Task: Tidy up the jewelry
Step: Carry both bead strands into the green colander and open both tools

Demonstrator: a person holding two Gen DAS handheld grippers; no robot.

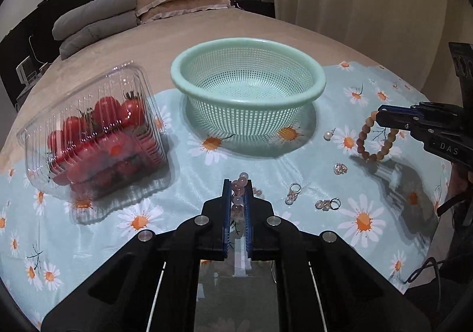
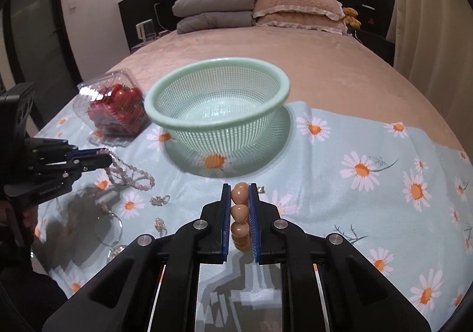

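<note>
The left gripper (image 1: 237, 199) clamps a pink bead necklace (image 2: 130, 172) and the right gripper (image 2: 240, 208) clamps a brown wooden bead bracelet (image 1: 373, 137), both lifted near the pale green plastic mesh basket (image 1: 248, 81), probably for dropping inside.

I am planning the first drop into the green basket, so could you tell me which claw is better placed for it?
Probably the right claw: its brown bead bracelet hangs clear of the cloth. The left claw grips the pink bead necklace, whose loops trail on the cloth. Both face the green basket.

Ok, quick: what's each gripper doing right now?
Left gripper: closed on the pink bead bracelet.
Right gripper: closed on the brown bead bracelet.
</note>
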